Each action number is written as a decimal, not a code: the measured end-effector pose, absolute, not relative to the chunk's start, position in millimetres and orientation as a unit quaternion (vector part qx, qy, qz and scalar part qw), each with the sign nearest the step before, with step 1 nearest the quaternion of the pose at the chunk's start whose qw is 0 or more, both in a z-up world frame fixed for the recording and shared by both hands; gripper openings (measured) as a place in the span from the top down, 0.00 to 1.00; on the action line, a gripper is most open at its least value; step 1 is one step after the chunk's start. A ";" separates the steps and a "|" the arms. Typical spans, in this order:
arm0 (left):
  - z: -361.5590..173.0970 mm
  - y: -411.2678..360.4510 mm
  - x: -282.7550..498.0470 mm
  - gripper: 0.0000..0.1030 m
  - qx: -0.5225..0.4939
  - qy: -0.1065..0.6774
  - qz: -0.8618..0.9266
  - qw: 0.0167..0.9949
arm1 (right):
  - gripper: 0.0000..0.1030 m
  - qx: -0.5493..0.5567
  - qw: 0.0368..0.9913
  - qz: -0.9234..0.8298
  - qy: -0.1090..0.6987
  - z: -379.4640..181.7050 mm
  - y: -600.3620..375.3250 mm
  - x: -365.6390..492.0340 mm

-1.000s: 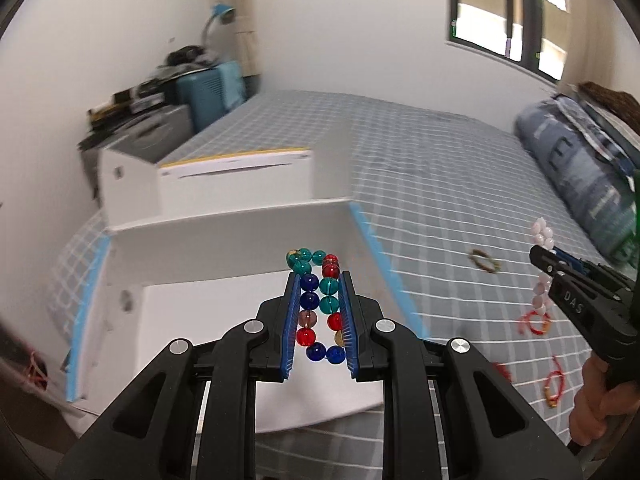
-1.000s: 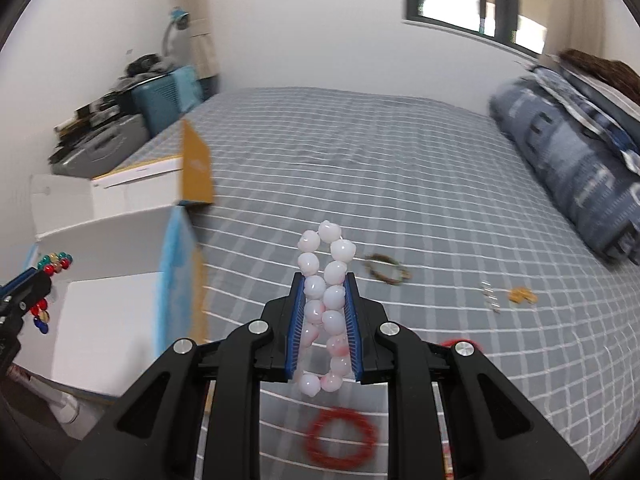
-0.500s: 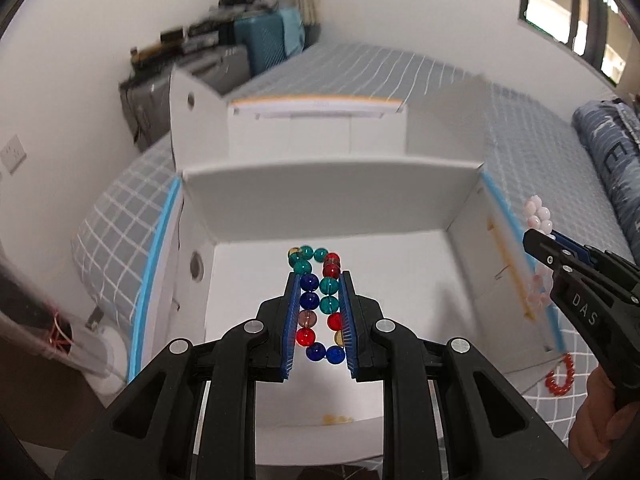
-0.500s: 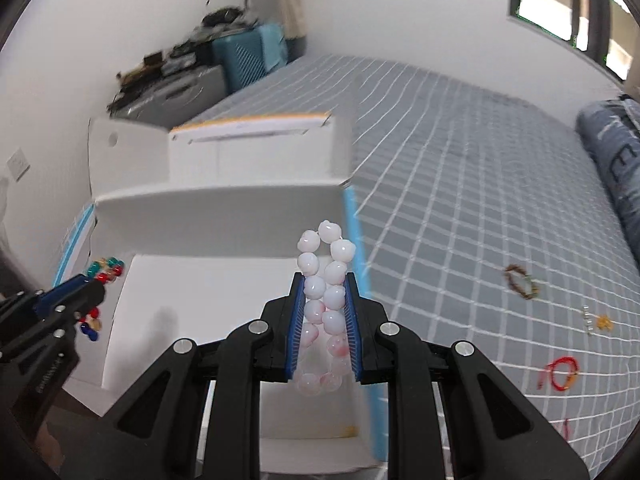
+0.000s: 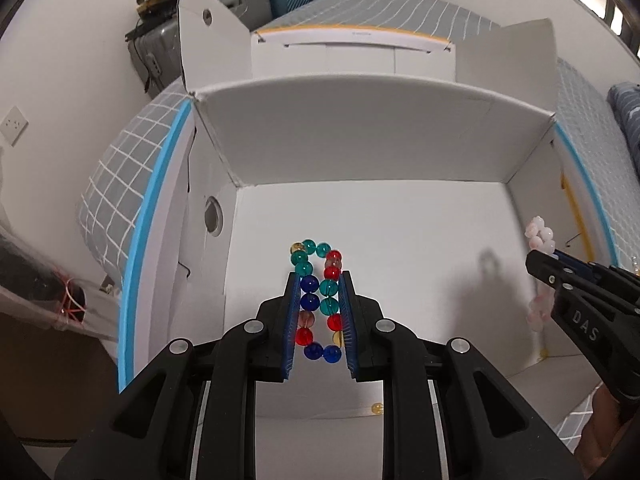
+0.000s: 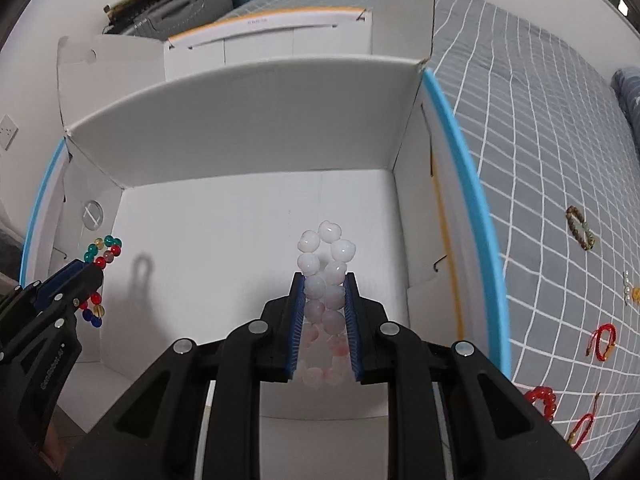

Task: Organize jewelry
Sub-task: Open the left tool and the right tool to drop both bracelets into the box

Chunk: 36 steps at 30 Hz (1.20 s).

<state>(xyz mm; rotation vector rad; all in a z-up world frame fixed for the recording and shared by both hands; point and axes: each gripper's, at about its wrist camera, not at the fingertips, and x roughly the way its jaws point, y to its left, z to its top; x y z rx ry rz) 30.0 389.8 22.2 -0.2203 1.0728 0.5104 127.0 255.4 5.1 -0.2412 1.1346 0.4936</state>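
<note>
My left gripper (image 5: 319, 280) is shut on a multicolour bead bracelet (image 5: 318, 298) with teal, blue and red beads, held over the floor of the open white cardboard box (image 5: 360, 152). My right gripper (image 6: 323, 280) is shut on a pale pink bead bracelet (image 6: 324, 280), also held above the box floor (image 6: 224, 216). Each gripper shows in the other's view: the right one at the right edge (image 5: 560, 276), the left one at the left edge (image 6: 86, 274).
The box has upright flaps and blue-taped edges (image 6: 468, 184) and sits on a grey checked bed (image 6: 540, 140). Right of it on the bed lie a brown bead bracelet (image 6: 580, 227), red cord bracelets (image 6: 602, 344), a red bead bracelet (image 6: 542, 398) and small earrings (image 6: 630, 288). A small yellow bead (image 5: 376, 408) lies in the box.
Both grippers have moved left from over the bed to above the open box, each still holding its bracelet. The box now fills both views.
</note>
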 end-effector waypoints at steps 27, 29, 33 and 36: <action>48.5 396.3 10.0 0.20 -0.099 0.456 0.280 0.839 | 0.17 -0.132 0.827 0.254 0.484 31.5 253.6 101.9; 50.2 398.7 6.4 0.17 -0.102 0.452 0.282 0.840 | 0.14 -0.134 0.830 0.253 0.479 35.0 252.8 98.6; 53.9 400.4 0.5 0.10 -0.106 0.443 0.285 0.844 | 0.09 -0.134 0.838 0.250 0.466 42.5 249.8 95.3; 59.2 397.1 -3.5 0.05 -0.103 0.433 0.284 0.849 | 0.07 -0.128 0.842 0.251 0.460 50.1 243.9 92.9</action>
